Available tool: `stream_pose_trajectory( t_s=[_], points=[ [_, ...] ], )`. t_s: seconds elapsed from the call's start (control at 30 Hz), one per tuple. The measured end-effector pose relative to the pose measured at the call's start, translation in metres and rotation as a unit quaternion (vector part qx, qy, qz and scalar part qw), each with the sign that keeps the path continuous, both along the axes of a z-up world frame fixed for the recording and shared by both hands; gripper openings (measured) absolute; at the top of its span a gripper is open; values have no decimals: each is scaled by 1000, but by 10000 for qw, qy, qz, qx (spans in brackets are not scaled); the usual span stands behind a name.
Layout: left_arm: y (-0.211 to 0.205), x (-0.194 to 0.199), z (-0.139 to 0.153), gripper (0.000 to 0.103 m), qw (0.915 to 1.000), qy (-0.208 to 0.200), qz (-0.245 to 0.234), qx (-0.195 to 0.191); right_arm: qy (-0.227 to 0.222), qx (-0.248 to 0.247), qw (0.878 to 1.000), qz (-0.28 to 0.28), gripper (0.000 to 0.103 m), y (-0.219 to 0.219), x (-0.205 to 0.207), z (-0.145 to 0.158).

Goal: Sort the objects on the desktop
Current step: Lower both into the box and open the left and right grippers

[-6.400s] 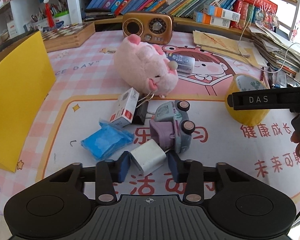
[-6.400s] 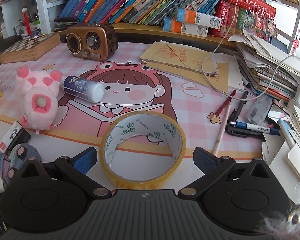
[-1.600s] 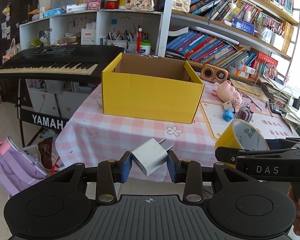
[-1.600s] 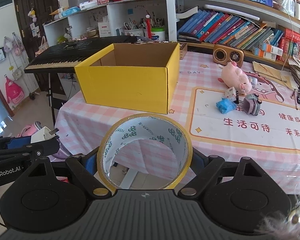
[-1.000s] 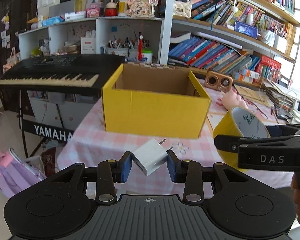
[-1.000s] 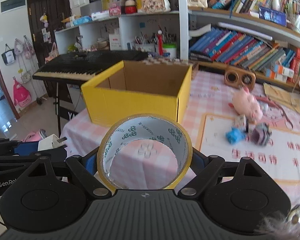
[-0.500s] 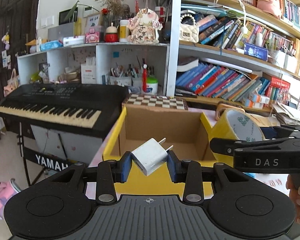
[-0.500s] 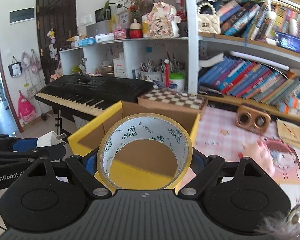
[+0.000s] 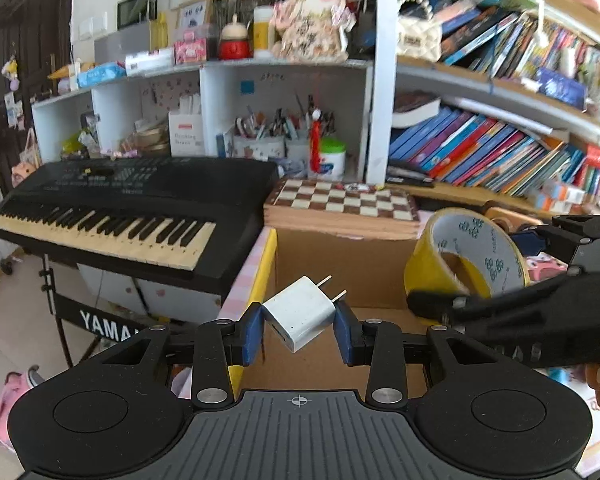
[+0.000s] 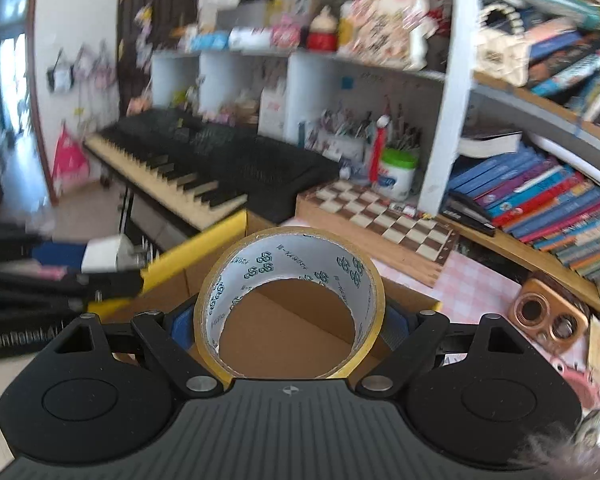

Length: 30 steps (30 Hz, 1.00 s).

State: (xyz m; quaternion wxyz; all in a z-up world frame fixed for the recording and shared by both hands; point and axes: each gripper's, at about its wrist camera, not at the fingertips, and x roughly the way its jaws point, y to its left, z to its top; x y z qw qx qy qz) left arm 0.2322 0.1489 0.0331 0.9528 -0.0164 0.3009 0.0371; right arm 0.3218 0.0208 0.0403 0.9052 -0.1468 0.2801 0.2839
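Observation:
My left gripper (image 9: 299, 328) is shut on a white plug charger (image 9: 300, 312), prongs pointing up and right, held over the open yellow cardboard box (image 9: 256, 264). My right gripper (image 10: 288, 320) is shut on a yellow tape roll (image 10: 288, 268) and holds it over the same box (image 10: 204, 246), whose brown inside shows through the roll. The tape roll (image 9: 464, 256) and the right gripper also show at the right of the left wrist view. The charger (image 10: 108, 258) shows at the left of the right wrist view.
A black keyboard (image 9: 132, 208) stands left of the box. A wooden chessboard (image 9: 340, 204) lies behind it. Bookshelves (image 9: 480, 152) fill the back. A brown radio (image 10: 548, 320) and a pink plush toy (image 10: 580, 384) are on the pink table at the right.
Both grippers have moved forward from beside the table to over the yellow box, each still holding its object. The box opening now lies right below them.

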Motion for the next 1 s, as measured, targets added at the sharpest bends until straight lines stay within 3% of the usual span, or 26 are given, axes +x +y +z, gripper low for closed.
stream_pose_trajectory(
  t_s=[0.1, 0.27, 0.73, 0.8, 1.0],
  points=[
    [-2, 20, -5, 36, 9996, 228, 8, 150, 157, -672, 9962, 523, 86, 14, 16, -17],
    [-13, 50, -18, 36, 9979, 580, -173, 246, 389, -1492, 9798, 1275, 86, 33, 27, -46],
    [-16, 104, -58, 36, 9857, 1554, -349, 559, 753, -2210, 9570, 1719, 86, 55, 65, -81],
    [-19, 106, -61, 36, 9832, 1618, -389, 745, 845, -2286, 9524, 1831, 86, 58, 66, -85],
    [-16, 112, -60, 36, 9830, 1650, -417, 696, 1195, -2454, 9434, 1886, 86, 63, 73, -92]
  ],
)
